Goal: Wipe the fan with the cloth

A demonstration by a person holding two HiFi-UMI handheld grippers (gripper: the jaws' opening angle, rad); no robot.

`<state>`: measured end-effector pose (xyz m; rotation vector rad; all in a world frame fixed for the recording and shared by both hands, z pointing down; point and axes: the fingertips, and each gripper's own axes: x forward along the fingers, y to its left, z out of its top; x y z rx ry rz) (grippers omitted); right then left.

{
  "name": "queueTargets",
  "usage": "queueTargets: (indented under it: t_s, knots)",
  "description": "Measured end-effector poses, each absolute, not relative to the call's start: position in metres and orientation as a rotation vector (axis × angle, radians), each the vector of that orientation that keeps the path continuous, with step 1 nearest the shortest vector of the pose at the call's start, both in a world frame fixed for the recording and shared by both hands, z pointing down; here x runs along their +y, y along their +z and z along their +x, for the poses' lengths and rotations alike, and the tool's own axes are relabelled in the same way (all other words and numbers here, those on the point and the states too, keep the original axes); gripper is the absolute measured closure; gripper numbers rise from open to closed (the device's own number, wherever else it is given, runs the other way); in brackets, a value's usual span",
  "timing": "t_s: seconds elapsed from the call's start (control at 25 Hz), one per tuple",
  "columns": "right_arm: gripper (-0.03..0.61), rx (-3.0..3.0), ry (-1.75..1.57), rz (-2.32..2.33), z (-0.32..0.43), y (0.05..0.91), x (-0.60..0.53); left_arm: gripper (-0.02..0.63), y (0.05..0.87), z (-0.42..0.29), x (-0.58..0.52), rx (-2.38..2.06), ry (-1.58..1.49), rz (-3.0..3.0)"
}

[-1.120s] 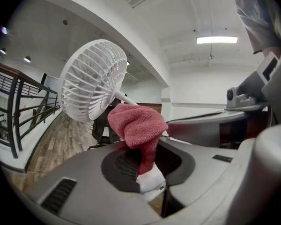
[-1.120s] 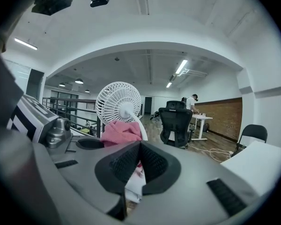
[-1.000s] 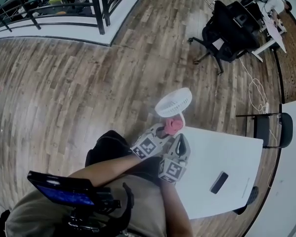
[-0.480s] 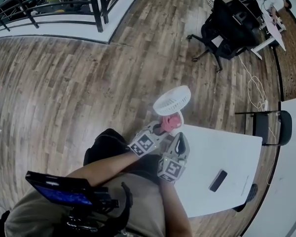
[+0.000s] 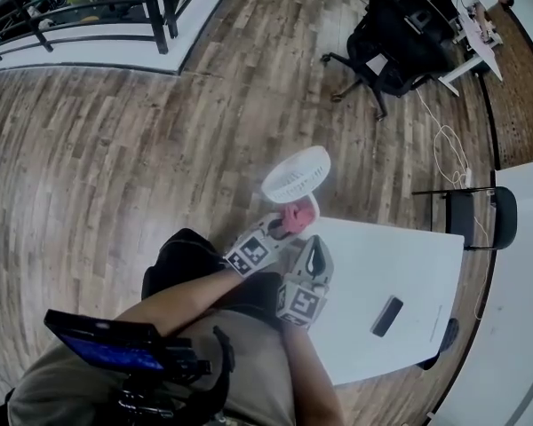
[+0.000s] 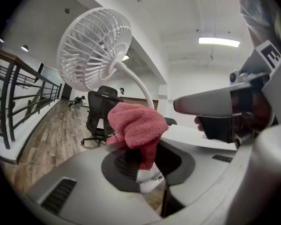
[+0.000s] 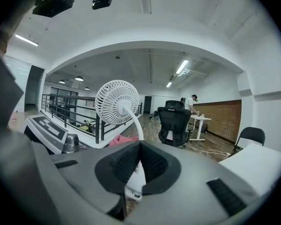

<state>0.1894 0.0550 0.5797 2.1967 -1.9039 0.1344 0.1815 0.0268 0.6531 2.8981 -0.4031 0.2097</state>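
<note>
Head view. The fan (image 5: 295, 175) stood at the upper-left corner of the white counter (image 5: 400, 264), just above frame centre, its head out over the wooden floor. My left tongs (image 5: 282, 224) carried the pink cloth (image 5: 291, 216) against the stem, just under the head. My right tongs (image 5: 313, 248) lay just beside them, lower right.

Left gripper view. The left tongs (image 6: 147, 168) were pinching the cloth (image 6: 136, 125). The fan (image 6: 93, 48) filled the upper left. Its long axis, the curved stem, ran from frame centre to upper left.

Right gripper view. The right tongs (image 7: 139, 165) were pressed together, apparently on the stem's lower end. The fan's head (image 7: 116, 102) showed me its back, so it faced away.

I judged the stem wipe to be under way. Next, the cloth should rise to the grille while the right grip steadies the fan.
</note>
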Motion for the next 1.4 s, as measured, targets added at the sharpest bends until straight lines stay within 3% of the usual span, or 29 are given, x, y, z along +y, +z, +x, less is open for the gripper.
queueTargets:
  t_s: [0.8, 1.12, 1.4]
  knots:
    - [0.578, -1.875, 0.177, 2.185, 0.191, 0.593, 0.047, 0.557, 0.689, 0.106, -0.033, -0.718, 0.341, 2.745]
    - [0.579, -1.874, 0.187, 2.203, 0.195, 0.587, 0.056, 0.557, 0.629, 0.165, 0.014, -0.447, 0.162, 2.866]
    - [0.579, -1.886, 0.183, 2.189, 0.198, 0.596, 0.054, 0.554, 0.651, 0.183, 0.022, -0.375, 0.215, 2.885]
